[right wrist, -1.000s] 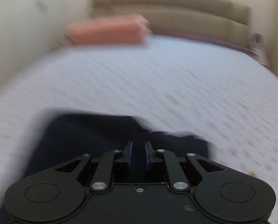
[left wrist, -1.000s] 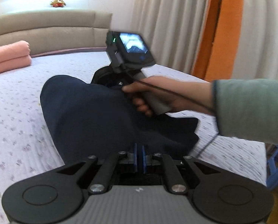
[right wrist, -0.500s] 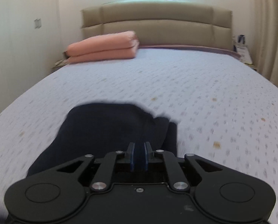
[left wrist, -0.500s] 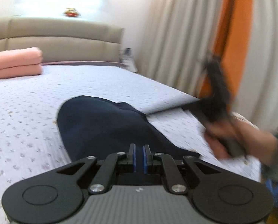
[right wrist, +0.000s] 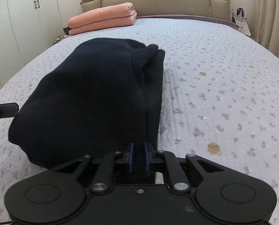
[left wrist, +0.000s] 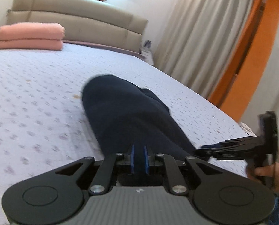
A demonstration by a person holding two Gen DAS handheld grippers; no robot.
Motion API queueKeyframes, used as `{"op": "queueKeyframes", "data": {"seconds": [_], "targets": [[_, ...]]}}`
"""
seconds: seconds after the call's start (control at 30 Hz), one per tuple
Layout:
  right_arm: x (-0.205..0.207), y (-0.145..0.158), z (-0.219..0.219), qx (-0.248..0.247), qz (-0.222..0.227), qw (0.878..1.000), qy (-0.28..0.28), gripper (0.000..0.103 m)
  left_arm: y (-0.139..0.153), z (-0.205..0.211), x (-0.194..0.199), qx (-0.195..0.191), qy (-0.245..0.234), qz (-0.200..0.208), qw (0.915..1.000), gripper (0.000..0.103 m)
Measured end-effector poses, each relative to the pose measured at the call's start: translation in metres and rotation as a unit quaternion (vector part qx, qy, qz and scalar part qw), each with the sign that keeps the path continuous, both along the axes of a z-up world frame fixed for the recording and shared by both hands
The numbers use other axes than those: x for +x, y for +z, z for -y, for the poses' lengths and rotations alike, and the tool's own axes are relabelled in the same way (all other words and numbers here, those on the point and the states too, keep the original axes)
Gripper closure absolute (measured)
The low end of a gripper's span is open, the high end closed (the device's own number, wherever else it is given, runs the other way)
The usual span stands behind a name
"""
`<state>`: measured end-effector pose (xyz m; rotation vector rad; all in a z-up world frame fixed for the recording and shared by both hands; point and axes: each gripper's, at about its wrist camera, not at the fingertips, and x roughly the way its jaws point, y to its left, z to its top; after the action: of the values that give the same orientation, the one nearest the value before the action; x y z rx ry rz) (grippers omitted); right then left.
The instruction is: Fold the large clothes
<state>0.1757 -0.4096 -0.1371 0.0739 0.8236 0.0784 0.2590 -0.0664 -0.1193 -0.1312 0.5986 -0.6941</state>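
Note:
A dark navy garment (left wrist: 124, 112) lies folded lengthwise on the flowered bedspread (left wrist: 27, 93), its layered edge on the right (right wrist: 152, 78). My left gripper (left wrist: 139, 157) is at its near end; the jaws are opening, the cloth still between the blue pads but no longer pinched. My right gripper (right wrist: 138, 155) is at the near right corner of the garment (right wrist: 92, 93), jaws also opening with cloth between them. In the left wrist view the right gripper (left wrist: 203, 149) sits close on the right, held by a hand (left wrist: 266, 176). The left gripper's tip (right wrist: 2, 109) shows at the far left.
A folded pink blanket (right wrist: 102, 21) lies by the padded headboard (right wrist: 154, 0). A white wardrobe (right wrist: 17, 18) stands left of the bed, and cream curtains (left wrist: 205, 37) with an orange panel (left wrist: 251, 56) hang to the right. A bag (right wrist: 240, 20) stands beside the headboard.
The right gripper swung from over the garment's middle back to its near right corner. The garment now lies doubled over. Both pairs of pads stand wider apart, and the left view has rolled.

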Motion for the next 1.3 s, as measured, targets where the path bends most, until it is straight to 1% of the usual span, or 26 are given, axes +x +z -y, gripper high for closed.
{"op": "queueKeyframes", "data": {"seconds": [0.03, 0.07, 0.1, 0.17, 0.2, 0.23, 0.27, 0.33, 0.37, 0.43, 0.47, 0.5, 0.57, 0.67, 0.8, 0.83, 0.93, 1.0, 1.07, 1.1, 1.13, 1.17, 1.2, 1.27, 1.3], "targets": [[-0.001, 0.006, 0.003, 0.0, 0.012, 1.0, -0.009, 0.029, 0.004, -0.001, 0.001, -0.001, 0.008, 0.0, 1.0, 0.078], [-0.006, 0.014, 0.006, 0.006, 0.029, 0.999, -0.02, 0.017, 0.008, -0.004, 0.005, -0.003, 0.015, -0.003, 0.9999, 0.068], [0.003, 0.02, 0.011, 0.015, 0.042, 0.999, -0.026, 0.018, 0.011, -0.005, 0.008, -0.007, 0.019, -0.004, 0.9998, 0.063], [0.013, 0.027, 0.015, 0.034, 0.05, 0.998, -0.028, 0.018, 0.016, -0.005, 0.014, -0.011, 0.028, 0.001, 0.9995, 0.048], [0.02, 0.027, 0.017, 0.043, 0.049, 0.997, -0.029, 0.018, 0.018, -0.004, 0.018, -0.012, 0.029, 0.0, 0.9995, 0.044], [0.029, 0.028, 0.018, 0.056, 0.048, 0.997, -0.031, 0.017, 0.02, -0.001, 0.024, -0.013, 0.033, -0.003, 0.9994, 0.034], [0.037, 0.027, 0.02, 0.07, 0.047, 0.996, -0.032, 0.016, 0.022, 0.001, 0.028, -0.015, 0.04, -0.008, 0.999, 0.018], [0.052, 0.025, 0.022, 0.098, 0.053, 0.993, -0.03, 0.015, 0.023, 0.005, 0.043, -0.022, 0.064, -0.027, 0.9973, 0.007], [0.06, 0.023, 0.023, 0.11, 0.055, 0.992, -0.031, 0.015, 0.023, 0.006, 0.052, -0.033, 0.066, -0.041, 0.9965, 0.007], [0.073, 0.02, 0.027, 0.136, 0.054, 0.989, -0.034, 0.014, 0.021, 0.009, 0.069, -0.06, 0.051, -0.067, 0.9946, 0.007], [0.078, 0.018, 0.028, 0.15, 0.05, 0.987, -0.034, 0.013, 0.019, 0.012, 0.077, -0.065, 0.043, -0.078, 0.9939, 0.007], [0.084, 0.015, 0.03, 0.157, 0.042, 0.986, -0.035, 0.013, 0.015, 0.015, 0.084, -0.065, 0.038, -0.089, 0.9932, 0.007], [0.094, 0.006, 0.034, 0.165, 0.028, 0.985, -0.039, 0.008, 0.005, 0.022, 0.094, -0.062, 0.032, -0.108, 0.9917, 0.007], [0.095, -0.006, 0.037, 0.172, 0.02, 0.984, -0.03, 0.003, -0.013, 0.027, 0.105, -0.064, 0.034, -0.134, 0.9883, 0.007], [0.101, -0.023, 0.047, 0.198, 0.001, 0.98, -0.027, 0.001, -0.038, 0.029, 0.113, -0.067, 0.034, -0.161, 0.9841, 0.006], [0.103, -0.028, 0.05, 0.215, -0.008, 0.976, -0.025, 0.001, -0.044, 0.028, 0.115, -0.078, 0.029, -0.174, 0.9812, 0.006], [0.11, -0.042, 0.057, 0.273, -0.04, 0.961, -0.01, 0.001, -0.063, 0.023, 0.122, -0.127, 0.019, -0.212, 0.9688, 0.004], [0.114, -0.047, 0.057, 0.298, -0.05, 0.953, 0.014, 0.0, -0.073, 0.019, 0.125, -0.162, 0.017, -0.222, 0.9613, 0.004], [0.117, -0.052, 0.06, 0.321, -0.055, 0.945, 0.027, 0.0, -0.083, 0.02, 0.128, -0.186, 0.016, -0.237, 0.9535, 0.003], [0.117, -0.052, 0.06, 0.326, -0.052, 0.943, 0.031, 0.0, -0.086, 0.02, 0.128, -0.196, 0.013, -0.237, 0.9513, 0.003], [0.116, -0.052, 0.06, 0.326, -0.046, 0.943, 0.035, 0.003, -0.086, 0.022, 0.128, -0.198, 0.012, -0.234, 0.9519, 0.004], [0.114, -0.052, 0.059, 0.327, -0.039, 0.943, 0.04, 0.011, -0.086, 0.023, 0.128, -0.196, 0.011, -0.229, 0.9535, 0.007], [0.112, -0.053, 0.058, 0.33, -0.034, 0.942, 0.046, 0.016, -0.085, 0.024, 0.127, -0.194, 0.011, -0.222, 0.9555, 0.011], [0.108, -0.053, 0.056, 0.335, -0.026, 0.941, 0.047, 0.025, -0.082, 0.023, 0.125, -0.191, 0.005, -0.197, 0.9616, 0.025], [0.106, -0.052, 0.056, 0.337, -0.021, 0.94, 0.049, 0.028, -0.081, 0.022, 0.123, -0.189, 0.001, -0.189, 0.9635, 0.028]]}}
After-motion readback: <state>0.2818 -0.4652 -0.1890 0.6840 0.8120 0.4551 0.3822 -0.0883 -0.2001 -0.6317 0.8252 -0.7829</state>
